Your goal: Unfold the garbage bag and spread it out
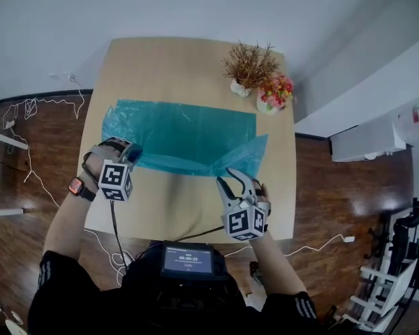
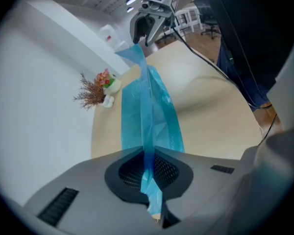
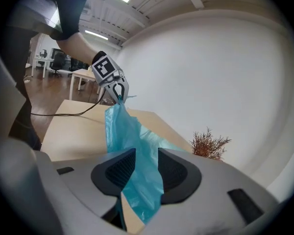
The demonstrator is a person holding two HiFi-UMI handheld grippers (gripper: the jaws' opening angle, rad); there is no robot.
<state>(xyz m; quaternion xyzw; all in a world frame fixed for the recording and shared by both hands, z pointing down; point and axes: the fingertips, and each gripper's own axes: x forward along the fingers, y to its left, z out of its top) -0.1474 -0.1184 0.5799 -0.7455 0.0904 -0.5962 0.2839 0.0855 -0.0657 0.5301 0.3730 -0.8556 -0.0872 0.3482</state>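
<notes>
A translucent blue garbage bag lies partly spread across the middle of the wooden table. My left gripper is shut on the bag's near left corner, and the film runs pinched between its pads. The bag's near edge stretches taut from there to my right gripper. In the right gripper view the jaws stand apart, with a loose fold of the bag hanging between the pads and not clamped. The bag's near right corner is raised off the table.
A pot of dried twigs and a pot of bright flowers stand at the table's far right corner. White cables trail over the wooden floor at left. A white cabinet stands to the right.
</notes>
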